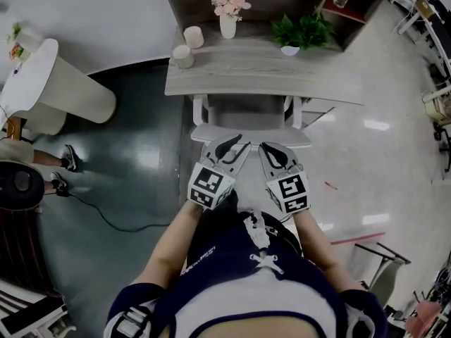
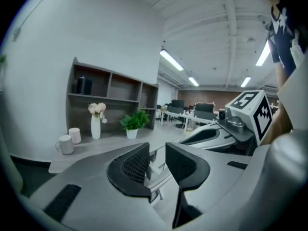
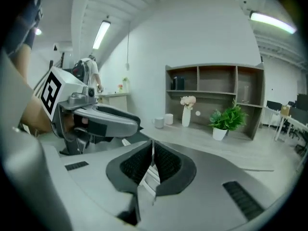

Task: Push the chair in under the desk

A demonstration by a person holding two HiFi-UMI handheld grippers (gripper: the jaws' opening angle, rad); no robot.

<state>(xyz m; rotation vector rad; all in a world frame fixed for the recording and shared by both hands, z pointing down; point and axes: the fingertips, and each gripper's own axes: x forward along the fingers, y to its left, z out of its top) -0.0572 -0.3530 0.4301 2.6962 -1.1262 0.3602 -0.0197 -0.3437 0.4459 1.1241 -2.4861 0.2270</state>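
Observation:
The white-framed chair (image 1: pixel 250 134) stands tucked under the grey wooden desk (image 1: pixel 268 76), with only its back rail and part of the grey seat showing. Both grippers hang side by side just in front of the chair back, and I cannot tell whether they touch it. My left gripper (image 1: pixel 234 145) (image 2: pixel 158 165) is open, with a clear gap between its pads; only the chair frame (image 2: pixel 159 178) shows beyond. My right gripper (image 1: pixel 271 150) (image 3: pixel 153 160) is shut, its pads almost meeting on nothing. Each gripper view shows the other gripper alongside.
On the desk stand a vase of pink flowers (image 1: pixel 229 16), two white cups (image 1: pixel 184 55) and a potted plant (image 1: pixel 299 32), with a shelf unit (image 3: pixel 216 83) behind. A white round table (image 1: pixel 49 83), someone's feet (image 1: pixel 67 160) and a floor cable (image 1: pixel 120 220) lie left.

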